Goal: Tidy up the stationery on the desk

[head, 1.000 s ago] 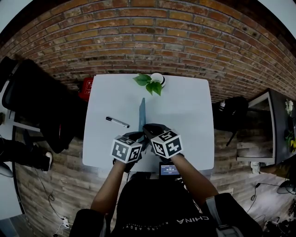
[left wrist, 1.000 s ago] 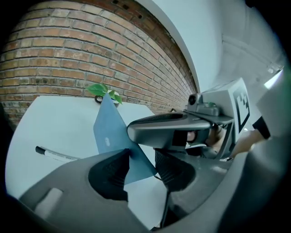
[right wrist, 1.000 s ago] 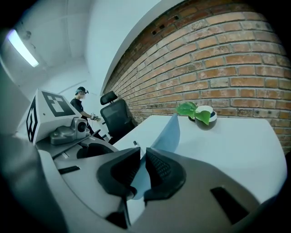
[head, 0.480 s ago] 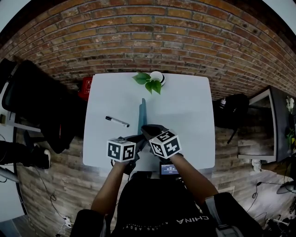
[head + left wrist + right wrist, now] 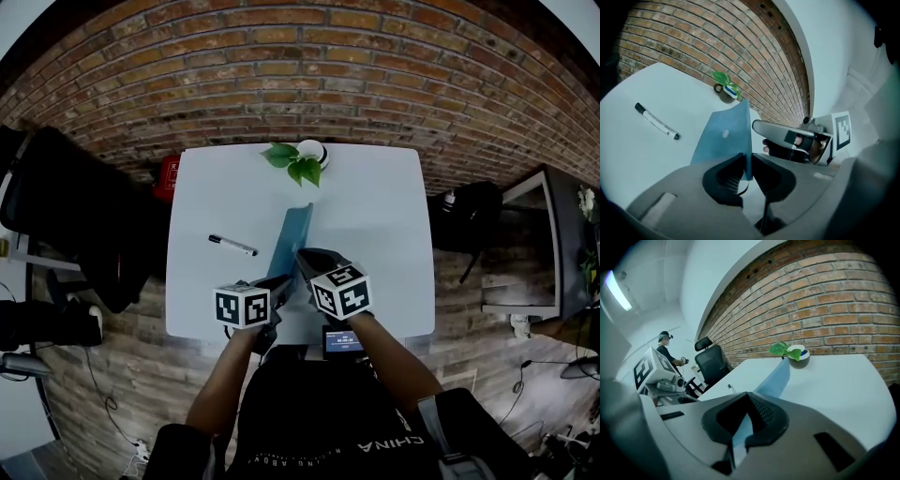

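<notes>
A thin blue folder [image 5: 291,234] stands raised off the white desk [image 5: 384,225], its top leaning toward the back right. My left gripper [image 5: 279,286] has just been closing and now pinches the folder's near lower edge [image 5: 724,136] between its pads [image 5: 746,166]. Just to its right, my right gripper [image 5: 305,258] is shut on the same folder [image 5: 777,377], whose edge runs into the jaws [image 5: 745,425]. A black-capped white marker [image 5: 232,246] lies on the desk left of the folder, also in the left gripper view [image 5: 657,122].
A small potted plant [image 5: 302,161] sits at the desk's back edge. A black office chair [image 5: 66,216] stands left of the desk and a red object [image 5: 173,178] by its back left corner. A small screen [image 5: 342,342] sits at the front edge. A brick wall runs behind.
The folder, seen edge-on before, has tipped so its blue face shows, leaning right. The left gripper has rolled and closed on the folder's lower edge.
</notes>
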